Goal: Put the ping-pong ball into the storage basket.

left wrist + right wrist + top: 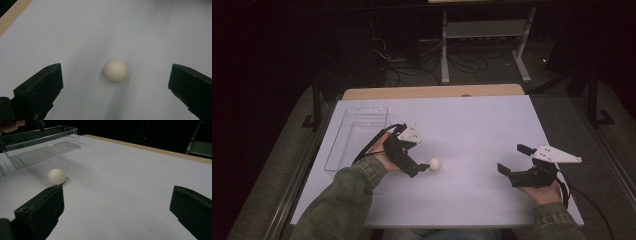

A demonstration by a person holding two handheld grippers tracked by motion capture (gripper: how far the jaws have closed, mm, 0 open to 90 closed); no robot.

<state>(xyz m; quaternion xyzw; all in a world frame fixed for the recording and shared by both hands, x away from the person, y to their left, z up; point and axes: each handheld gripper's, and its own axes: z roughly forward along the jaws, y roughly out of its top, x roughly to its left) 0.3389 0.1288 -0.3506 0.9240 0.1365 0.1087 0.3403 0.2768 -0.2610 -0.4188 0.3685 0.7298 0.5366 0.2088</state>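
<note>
A small white ball [434, 163] rests on the white table [472, 125]. My left gripper [417, 155] is open just left of it, one jaw tip close beside the ball. In the left gripper view the ball [115, 70] lies on the surface between the two wide-apart jaws of the left gripper [116, 75], touching neither. My right gripper [512, 158] stands open near the front right, with nothing between its fingers. From the right gripper [117, 192] the ball [57, 176] shows beyond its left jaw.
An empty clear plastic tray [357, 135] lies along the table's left side, behind the left hand; it appears as the tray [42, 142] in the right gripper view. A wooden edge [432, 92] borders the far side. A metal stand [484, 30] and cables sit on the floor beyond.
</note>
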